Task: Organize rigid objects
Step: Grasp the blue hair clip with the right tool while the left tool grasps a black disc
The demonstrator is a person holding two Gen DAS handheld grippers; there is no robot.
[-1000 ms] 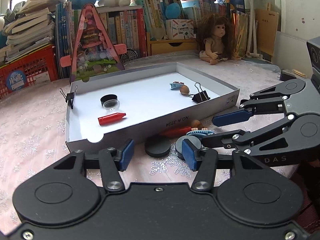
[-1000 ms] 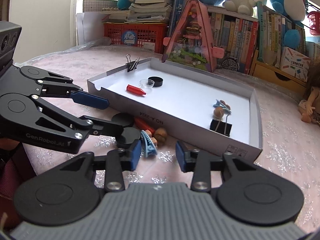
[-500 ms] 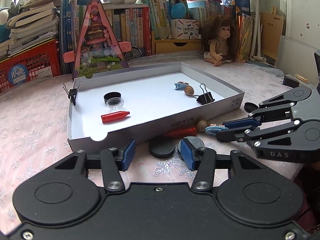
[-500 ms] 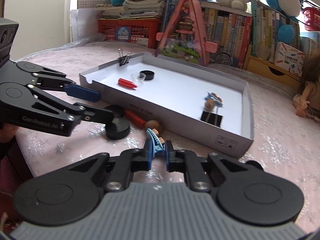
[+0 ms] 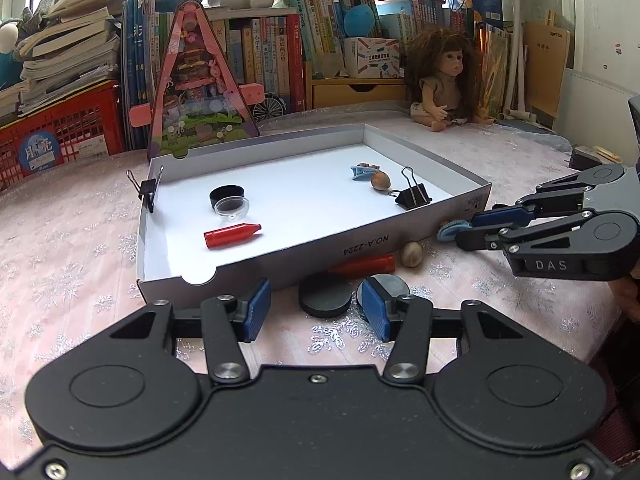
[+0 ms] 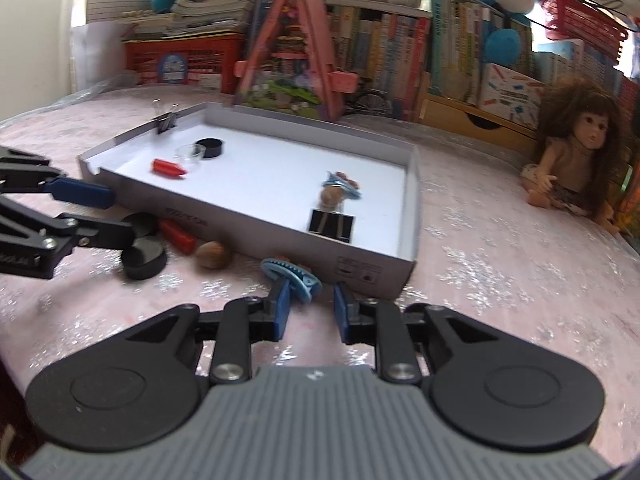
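A shallow white box (image 5: 280, 254) (image 6: 248, 220) lies on the pink cloth. It holds a red crayon (image 5: 232, 235), a black cap (image 5: 227, 195), a clear lid (image 5: 232, 208), a blue hair clip (image 5: 364, 171), a nut (image 5: 380, 180) and a binder clip (image 5: 412, 196). In front of the box lie two dark discs (image 5: 325, 300), a second red crayon (image 5: 364, 266) and a nut (image 5: 412, 254). My left gripper (image 5: 316, 312) is open just short of the discs. My right gripper (image 6: 311, 304) is opening. A blue hair clip (image 6: 291, 278) rests by its left pad, unpressed.
A second binder clip (image 5: 146, 192) is clamped on the box's left wall. A pink triangular toy (image 5: 200, 92) stands behind the box, and a doll (image 5: 440, 80) sits at the back right. Bookshelves and a red basket (image 5: 60, 128) line the far edge.
Half a second ago the right gripper was shut on the blue hair clip. It has moved right along the box front and its jaws have parted. The left gripper has stayed put.
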